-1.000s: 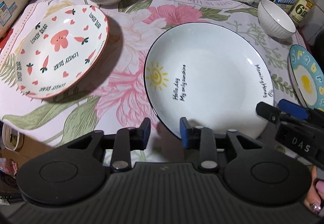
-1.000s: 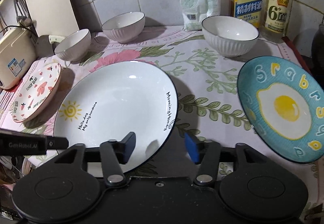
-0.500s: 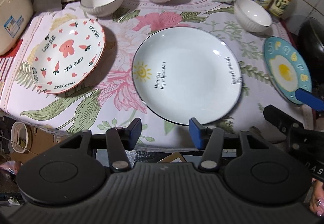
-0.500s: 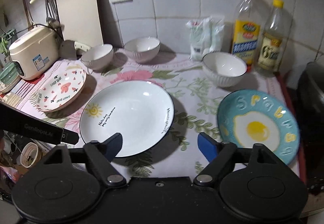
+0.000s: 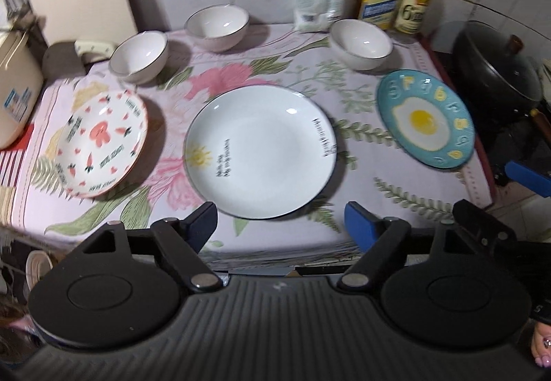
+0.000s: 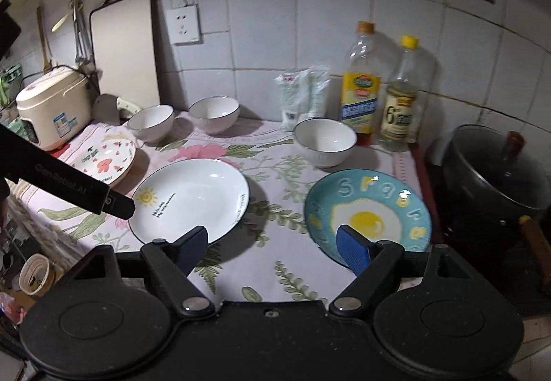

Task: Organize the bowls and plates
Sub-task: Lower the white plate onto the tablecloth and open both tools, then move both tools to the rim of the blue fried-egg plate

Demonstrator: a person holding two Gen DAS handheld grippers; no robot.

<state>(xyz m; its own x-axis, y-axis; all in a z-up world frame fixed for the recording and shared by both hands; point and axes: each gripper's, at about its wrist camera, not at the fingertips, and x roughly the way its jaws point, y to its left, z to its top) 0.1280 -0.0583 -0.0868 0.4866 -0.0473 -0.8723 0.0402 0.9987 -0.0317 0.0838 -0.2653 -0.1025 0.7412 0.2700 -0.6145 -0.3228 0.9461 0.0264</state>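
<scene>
- The left tool (image 5: 280,221) and right tool (image 6: 273,245) are hanging spread and empty above the tabletop's (image 5: 344,226) near edge; the left's jaws have just been opening, with nothing between them.
- The white plate (image 5: 260,150) is lying flat mid-tabletop, the carrot plate (image 5: 101,141) and egg plate (image 5: 425,119) well apart beside it, three bowls (image 5: 360,43) sitting behind.
- Likely a pause between stacking steps; next calls for pinching one side plate's rim and setting it onto the white one.
</scene>
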